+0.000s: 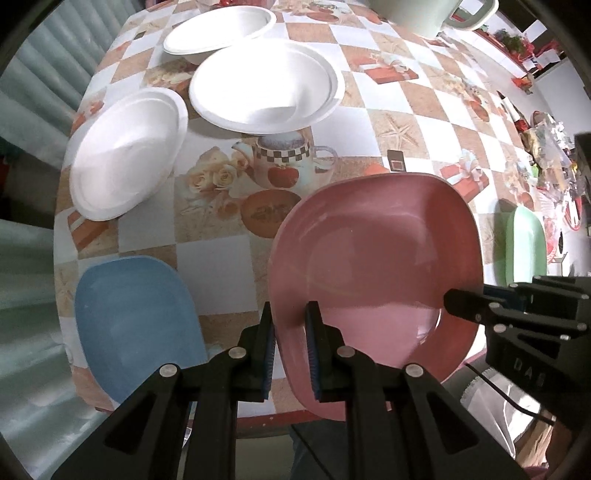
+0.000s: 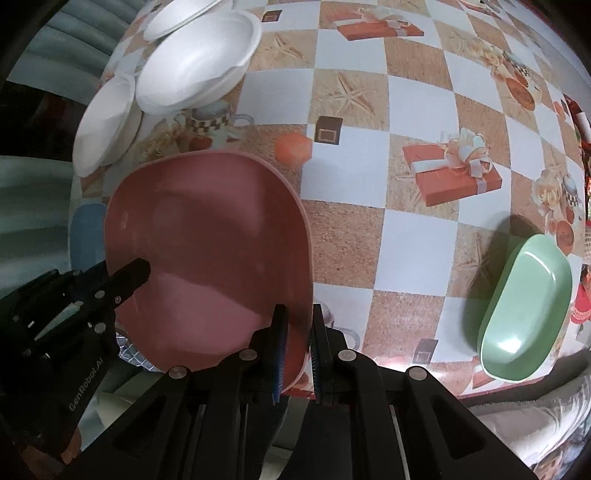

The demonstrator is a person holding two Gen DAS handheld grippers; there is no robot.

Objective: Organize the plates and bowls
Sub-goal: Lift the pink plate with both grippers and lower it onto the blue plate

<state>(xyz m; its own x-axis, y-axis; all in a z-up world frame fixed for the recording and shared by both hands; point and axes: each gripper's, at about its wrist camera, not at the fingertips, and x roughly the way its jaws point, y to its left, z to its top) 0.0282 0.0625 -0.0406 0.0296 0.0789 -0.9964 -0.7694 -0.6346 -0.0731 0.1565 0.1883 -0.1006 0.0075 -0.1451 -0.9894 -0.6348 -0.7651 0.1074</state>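
A pink square plate is held over the table's front edge by both grippers. My left gripper is shut on its left rim. My right gripper is shut on its right rim; the plate fills the left of the right wrist view. A blue plate lies on the table to the left of the pink one. Three white bowls sit at the far left. A green bowl sits at the right near the front edge.
The table has a checkered printed cloth. A pale green jug stands at the far side. Clutter lies along the far right edge. A grey curtain hangs left of the table.
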